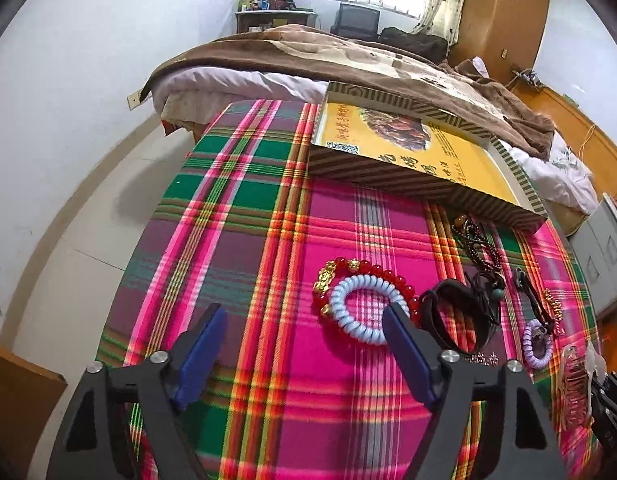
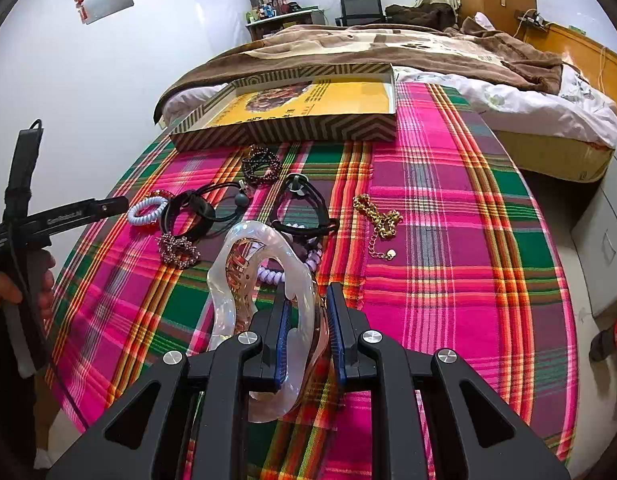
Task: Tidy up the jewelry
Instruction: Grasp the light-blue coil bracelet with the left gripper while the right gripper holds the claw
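My right gripper [image 2: 308, 300] is shut on a clear pearly hair claw clip [image 2: 264, 264], held just above the plaid cloth. My left gripper [image 1: 308, 318] is open and empty, low over the cloth, with its right finger beside a light blue spiral hair tie [image 1: 358, 312] that lies on a red bead bracelet [image 1: 372, 272]. The shallow yellow box [image 1: 408, 152] stands behind the jewelry, and also shows in the right wrist view [image 2: 292, 120]. A black leather bracelet [image 1: 456, 320], dark bead bracelets [image 2: 260, 166], a gold chain [image 2: 378, 216] and a purple spiral tie [image 2: 274, 274] lie on the cloth.
The table carries a pink, green and red plaid cloth [image 2: 468, 264]. A bed with a brown blanket [image 2: 388, 48] stands behind it. A grey cabinet [image 2: 604, 232] is at the right. A rhinestone clip [image 2: 178, 250] and black hair ties [image 2: 304, 208] lie among the jewelry.
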Motion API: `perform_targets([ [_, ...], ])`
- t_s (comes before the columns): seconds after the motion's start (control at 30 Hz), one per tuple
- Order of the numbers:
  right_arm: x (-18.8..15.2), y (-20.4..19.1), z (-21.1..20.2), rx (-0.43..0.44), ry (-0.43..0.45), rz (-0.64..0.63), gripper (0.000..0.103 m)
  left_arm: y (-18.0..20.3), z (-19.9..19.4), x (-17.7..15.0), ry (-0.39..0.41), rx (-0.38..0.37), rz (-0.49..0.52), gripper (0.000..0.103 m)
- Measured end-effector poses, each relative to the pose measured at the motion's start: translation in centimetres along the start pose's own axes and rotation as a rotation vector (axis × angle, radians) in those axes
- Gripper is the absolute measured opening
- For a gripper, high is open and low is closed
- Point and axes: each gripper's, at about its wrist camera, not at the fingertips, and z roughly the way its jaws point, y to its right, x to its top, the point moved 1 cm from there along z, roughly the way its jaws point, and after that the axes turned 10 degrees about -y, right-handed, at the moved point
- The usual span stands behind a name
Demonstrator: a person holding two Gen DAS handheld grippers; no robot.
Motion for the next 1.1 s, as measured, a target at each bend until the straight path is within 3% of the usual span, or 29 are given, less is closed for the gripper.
perform_targets([
  [0.37,0.2,0.3,0.5,0.005,-0.006,0.007,0.018,1.2,1.9,0.4,-0.043,0.03,0.036,0.045],
  [0.6,0.2,0.3,0.5,0.006,-0.006,0.006,0.018,1.4,1.7,0.4,-0.025,0.031,0.031,0.013],
  [0.83,0.2,0.5,0.3,0.0,0.002,0.014,0.018,1.7,0.6,0.4,0.007,0.012,0.047,0.009],
  [1.1,0.2,0.5,-0.2,0.001,0.012,0.016,0.018,0.3,0.1,-0.9,-0.016,-0.039,0.027,0.009],
])
